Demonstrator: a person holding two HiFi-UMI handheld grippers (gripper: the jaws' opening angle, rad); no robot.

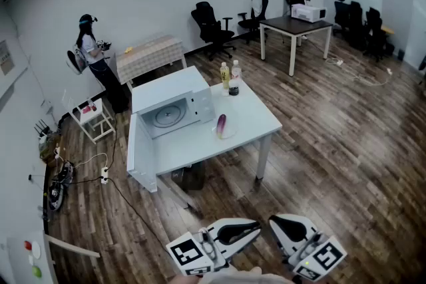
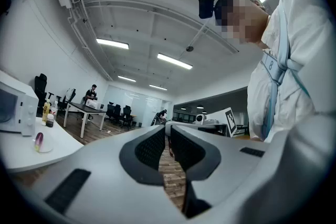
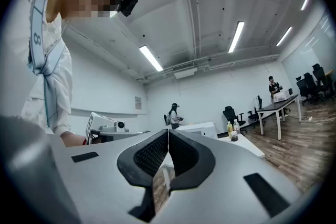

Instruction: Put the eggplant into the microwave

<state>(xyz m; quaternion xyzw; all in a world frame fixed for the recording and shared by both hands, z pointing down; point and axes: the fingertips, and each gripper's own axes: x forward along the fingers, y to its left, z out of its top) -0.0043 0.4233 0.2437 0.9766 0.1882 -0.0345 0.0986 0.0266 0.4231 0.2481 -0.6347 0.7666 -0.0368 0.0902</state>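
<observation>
Position of the purple, elongated eggplant: it lies on a small round white plate on the pale rectangular table, just beside the front right corner of the white box-shaped microwave. The microwave cavity stands open, with the round turntable visible inside. The eggplant is outside the cavity. Two plastic bottles, one with yellow contents and one with dark contents, stand upright behind the eggplant at the far edge of the table. The grey left gripper has its ribbed black pads a narrow slit apart, with only wood-plank floor showing through the gap. The grey right gripper has its pad tips pressed together and nothing clamped. In the head view both grippers hang low over the floor, near each other and well apart from the table and the eggplant.
</observation>
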